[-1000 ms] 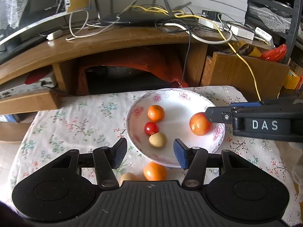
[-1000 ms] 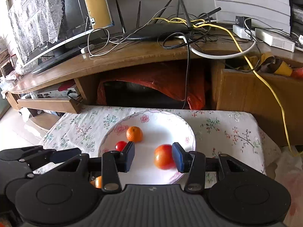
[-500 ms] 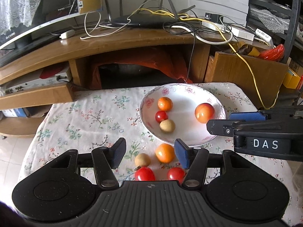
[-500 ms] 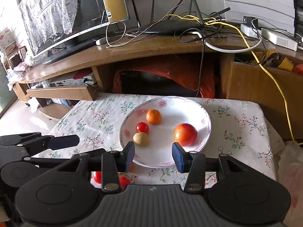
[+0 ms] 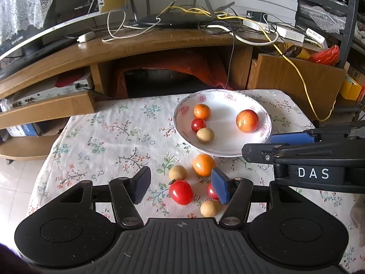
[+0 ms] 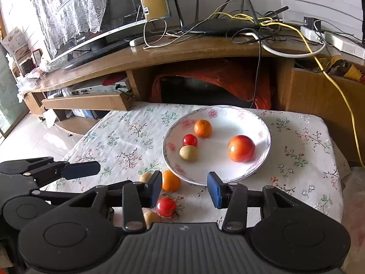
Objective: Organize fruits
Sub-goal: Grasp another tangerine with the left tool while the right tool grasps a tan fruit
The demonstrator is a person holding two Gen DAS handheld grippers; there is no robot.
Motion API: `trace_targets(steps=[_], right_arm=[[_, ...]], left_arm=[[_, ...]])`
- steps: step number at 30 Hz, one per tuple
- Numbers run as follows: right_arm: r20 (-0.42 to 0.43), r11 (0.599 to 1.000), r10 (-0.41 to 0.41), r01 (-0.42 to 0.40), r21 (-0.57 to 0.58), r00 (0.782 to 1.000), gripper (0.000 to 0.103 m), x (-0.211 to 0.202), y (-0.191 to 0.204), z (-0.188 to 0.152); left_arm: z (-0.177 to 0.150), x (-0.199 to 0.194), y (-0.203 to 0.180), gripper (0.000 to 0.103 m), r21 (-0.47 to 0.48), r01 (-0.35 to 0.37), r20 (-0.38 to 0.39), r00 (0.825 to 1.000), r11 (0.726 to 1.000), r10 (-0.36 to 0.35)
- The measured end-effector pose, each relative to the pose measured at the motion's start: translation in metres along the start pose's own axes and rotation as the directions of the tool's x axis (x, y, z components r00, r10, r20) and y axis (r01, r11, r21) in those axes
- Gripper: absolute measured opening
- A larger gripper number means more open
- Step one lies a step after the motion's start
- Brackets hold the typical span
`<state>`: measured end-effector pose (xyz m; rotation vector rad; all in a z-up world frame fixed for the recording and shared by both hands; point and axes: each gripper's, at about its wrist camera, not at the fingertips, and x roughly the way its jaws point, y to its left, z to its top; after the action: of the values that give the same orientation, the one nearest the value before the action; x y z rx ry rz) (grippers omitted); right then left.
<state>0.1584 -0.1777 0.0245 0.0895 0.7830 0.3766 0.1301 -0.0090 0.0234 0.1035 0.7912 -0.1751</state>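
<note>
A: Left wrist view: what is the status of the fruit?

B: Four pieces lie in the plate (image 5: 182,134): a large red-orange fruit (image 5: 247,121) on its right side, and a small orange (image 5: 202,111), a cherry tomato (image 5: 198,125) and a tan round fruit (image 5: 205,135) grouped on its left. Five loose pieces lie on the cloth-covered surface (image 5: 109,137) just in front of the plate: an orange (image 5: 203,164), a tan fruit (image 5: 177,172), a red tomato (image 5: 181,192), a second tomato (image 5: 212,191) partly hidden, and another tan fruit (image 5: 209,208).

A: Claw states?

B: The left claw (image 5: 181,186) is empty, its jaws opening above the loose group. The right claw (image 6: 184,188) stands apart, clamped on nothing, over the plate's near rim.

A: Step in hand?

B: Judged as the approach to the next loose piece.

A: Requirement for the next move?

B: Lower the left claw so its pads straddle one fruit only, probably the red tomato. Neighbours lie close by, so stray contact could roll them.
</note>
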Motion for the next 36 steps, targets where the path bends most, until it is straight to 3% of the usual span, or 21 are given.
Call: trace_targets(steps=[20,36], right_arm=[[-0.109,0.999,0.016,-0.02,-0.042,0.994,0.043,0.027,0.012,-0.017],[-0.196,0.991,0.077,-0.097,-0.097,0.978,0.043,0.051,0.041,-0.038]], left_arm=[[-0.023,0.001,0.033,0.068,-0.039,-0.025,-0.066,0.998,0.999,0.023],[-0.042,0.001,0.059,0.069,-0.067,-0.021,-0.108,0.994,0.998,0.014]])
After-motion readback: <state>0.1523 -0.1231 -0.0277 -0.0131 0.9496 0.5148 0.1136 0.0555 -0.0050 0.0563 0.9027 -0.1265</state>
